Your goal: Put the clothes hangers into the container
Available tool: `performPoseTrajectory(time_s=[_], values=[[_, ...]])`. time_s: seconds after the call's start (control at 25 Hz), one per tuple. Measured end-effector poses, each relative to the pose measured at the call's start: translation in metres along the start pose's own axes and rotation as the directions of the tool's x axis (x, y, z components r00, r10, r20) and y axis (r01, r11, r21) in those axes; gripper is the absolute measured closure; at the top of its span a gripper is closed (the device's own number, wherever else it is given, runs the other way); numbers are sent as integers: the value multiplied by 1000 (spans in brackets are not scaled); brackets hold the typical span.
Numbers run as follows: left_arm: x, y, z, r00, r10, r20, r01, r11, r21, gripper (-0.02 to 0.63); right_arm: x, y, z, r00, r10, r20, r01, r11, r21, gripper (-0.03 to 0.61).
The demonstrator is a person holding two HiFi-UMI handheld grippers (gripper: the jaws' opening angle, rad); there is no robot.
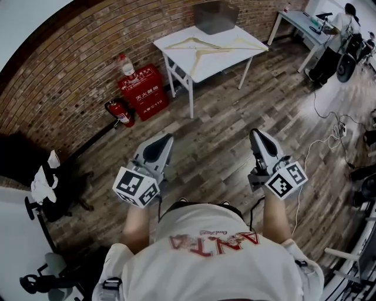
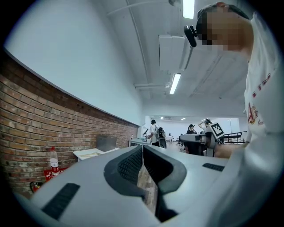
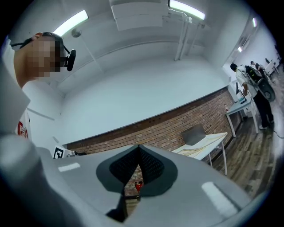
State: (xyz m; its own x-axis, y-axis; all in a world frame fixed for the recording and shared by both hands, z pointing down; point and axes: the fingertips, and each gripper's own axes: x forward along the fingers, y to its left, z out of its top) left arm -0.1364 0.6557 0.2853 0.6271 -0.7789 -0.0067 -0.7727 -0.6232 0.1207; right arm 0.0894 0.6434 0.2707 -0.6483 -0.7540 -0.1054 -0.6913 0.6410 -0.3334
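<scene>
**Left gripper** [image 1: 165, 139]: held level over the wooden floor [image 1: 223, 117], in front of the person's body. Its fingers [image 2: 128, 166] are clenched, pad against pad, with nothing between them.

**Right gripper** [image 1: 257, 135]: held beside the left one, well apart from it, aimed the same way. Its fingers [image 3: 126, 166] are pressed together and empty.

**Clothes hangers** [image 1: 194, 41]: pale wood, lying flat on the white bench [image 1: 202, 66]. They are far ahead of both grippers, with a wide stretch of floor between them and the fingertips. No finger touches them.

**Container** [image 1: 216, 16]: a grey box at the back of the same bench, against the brick wall [image 1: 70, 70], just behind the hangers. What is in it cannot be made out.

**Red cabinet** [image 1: 144, 91]: on the floor left of the bench, against the wall, with a bottle [image 1: 124, 66] standing on top.

**Fire extinguisher** [image 1: 120, 113]: on the floor, just left of the cabinet.

**Second bench** [image 1: 302, 23]: at the far right, with a person [image 1: 338, 35] standing at it.

**Cable** [image 1: 320, 141]: white, trailing over the floor to the right of the right gripper.
</scene>
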Motion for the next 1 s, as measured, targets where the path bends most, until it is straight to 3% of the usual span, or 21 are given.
performPoseTrajectory(time_s=[0.2,0.44,0.64,0.84,1.0], values=[[-13,22,-9,1000,-13,-13,13,1000,-10,598,9,9,-19,1000,-11,14,10,995,102,577],[-30,42,-27,997,-53,-56,52,998,-18,598,21,18,-54,997,-74,-32,77,988,134,577],[-34,64,-33,999,-21,-33,19,998,-57,598,36,27,-66,993,-59,-99,65,996,59,577],[-25,78,-29,1000,17,-23,-19,998,-65,598,66,1,-54,996,-26,-88,37,991,129,577],[-15,112,-30,997,71,-24,-72,994,-77,598,120,-14,-53,995,13,-103,-2,994,113,577]])
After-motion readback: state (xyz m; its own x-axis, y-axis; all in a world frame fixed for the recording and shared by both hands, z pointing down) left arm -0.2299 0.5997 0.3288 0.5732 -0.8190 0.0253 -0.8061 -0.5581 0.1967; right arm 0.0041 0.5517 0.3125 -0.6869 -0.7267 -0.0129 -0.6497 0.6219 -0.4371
